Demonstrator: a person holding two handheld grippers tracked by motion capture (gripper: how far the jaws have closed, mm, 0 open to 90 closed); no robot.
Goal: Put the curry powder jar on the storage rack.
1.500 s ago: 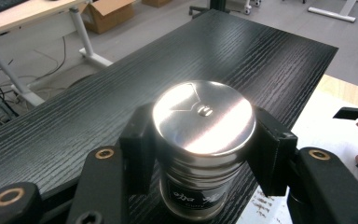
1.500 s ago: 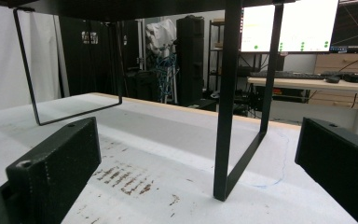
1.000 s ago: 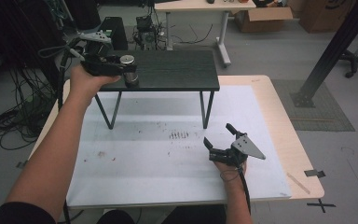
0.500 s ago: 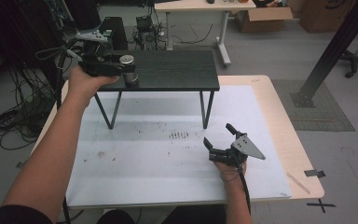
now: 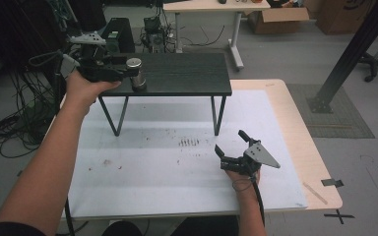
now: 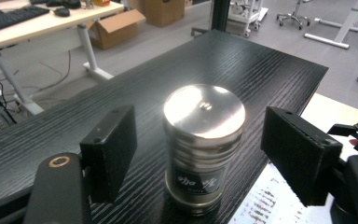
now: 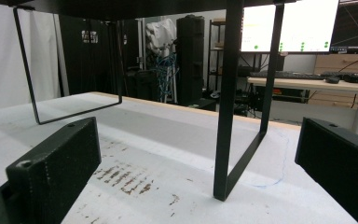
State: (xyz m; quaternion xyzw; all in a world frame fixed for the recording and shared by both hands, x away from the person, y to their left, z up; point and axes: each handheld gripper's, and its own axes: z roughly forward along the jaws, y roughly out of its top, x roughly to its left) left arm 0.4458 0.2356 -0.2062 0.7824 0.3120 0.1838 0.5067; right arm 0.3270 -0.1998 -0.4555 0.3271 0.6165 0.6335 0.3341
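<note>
Straddling a steel canister on the black stand, upper left, the left gripper is gaping without contact; the right gripper is resting wide open, empty, lower right.

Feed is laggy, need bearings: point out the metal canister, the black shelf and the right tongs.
metal canister [image 6: 204, 109]: left gripper view, shiny lid.
black shelf [image 5: 187, 73]: high view, bare top.
right tongs [image 5: 229, 142]: high view, midway between tips.

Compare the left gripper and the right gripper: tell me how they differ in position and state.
The left gripper is raised at the black shelf, its fingers open on either side of a metal canister; the right gripper sits low over the white table mat, with nothing between its fingers. Both are open, and each is held in a hand.
</note>
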